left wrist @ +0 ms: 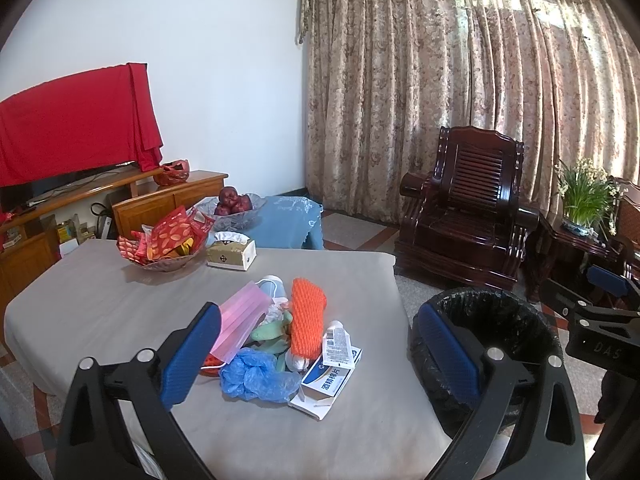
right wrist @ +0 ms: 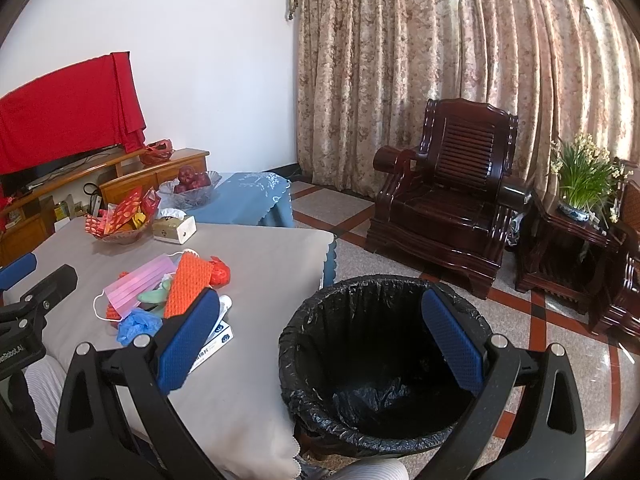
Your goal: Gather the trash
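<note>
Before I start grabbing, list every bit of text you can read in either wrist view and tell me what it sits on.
"酒精棉片": white and blue box at the near edge of the trash pile.
"D A S": body of the right gripper, seen from the left wrist view.
"Robot.AI", start cut off: body of the left gripper, seen from the right wrist view.
Barcode and small print on the white tube: too small to read.
Tissue box emblem: illegible.
</note>
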